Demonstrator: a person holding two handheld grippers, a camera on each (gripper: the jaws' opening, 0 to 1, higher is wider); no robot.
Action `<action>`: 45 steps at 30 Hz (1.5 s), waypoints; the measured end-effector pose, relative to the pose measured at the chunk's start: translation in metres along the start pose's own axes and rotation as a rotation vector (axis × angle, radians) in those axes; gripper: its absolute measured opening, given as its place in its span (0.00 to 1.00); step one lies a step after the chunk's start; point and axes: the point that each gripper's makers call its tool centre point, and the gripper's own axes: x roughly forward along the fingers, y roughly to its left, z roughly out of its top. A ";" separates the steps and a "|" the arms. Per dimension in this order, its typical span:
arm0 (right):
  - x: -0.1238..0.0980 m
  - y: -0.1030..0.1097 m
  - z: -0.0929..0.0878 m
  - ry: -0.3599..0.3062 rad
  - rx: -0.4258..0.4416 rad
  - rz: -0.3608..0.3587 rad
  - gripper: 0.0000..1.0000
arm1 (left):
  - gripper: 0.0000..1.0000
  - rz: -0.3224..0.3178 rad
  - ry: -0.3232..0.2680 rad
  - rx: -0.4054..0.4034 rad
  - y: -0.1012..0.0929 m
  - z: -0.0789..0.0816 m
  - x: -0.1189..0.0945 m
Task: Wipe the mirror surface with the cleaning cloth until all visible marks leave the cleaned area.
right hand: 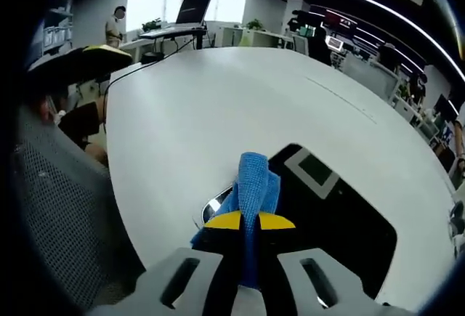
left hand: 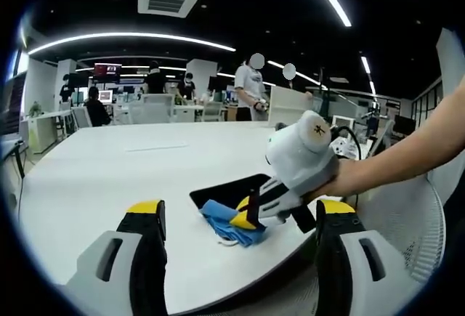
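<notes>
The mirror (left hand: 229, 187) lies flat on the white table (left hand: 109, 178) as a dark rectangle. A hand brings my right gripper (left hand: 245, 218) in from the right, shut on the blue cleaning cloth (left hand: 221, 221), which rests at the mirror's near edge. My left gripper (left hand: 241, 208) hovers in front of the table edge, jaws wide apart and holding nothing. In the right gripper view the right gripper (right hand: 251, 221) pinches the blue cloth (right hand: 256, 181) between its yellow tips over the corner of the mirror (right hand: 349, 229), which reflects the ceiling.
A mesh office chair (left hand: 414, 221) stands by the table edge, seen too as grey mesh (right hand: 58, 207). Several people (left hand: 251, 87) stand among desks beyond the table. A laptop (right hand: 192, 3) sits on a far desk. The table top (right hand: 218, 98) stretches wide beyond the mirror.
</notes>
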 end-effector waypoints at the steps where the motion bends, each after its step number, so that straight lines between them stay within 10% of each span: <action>1: 0.001 0.002 0.002 -0.003 -0.002 0.005 0.01 | 0.83 0.000 0.000 0.000 0.000 0.000 0.000; 45: 0.023 -0.016 0.020 -0.035 -0.038 -0.027 0.00 | 0.84 0.007 0.007 0.001 -0.002 0.001 0.000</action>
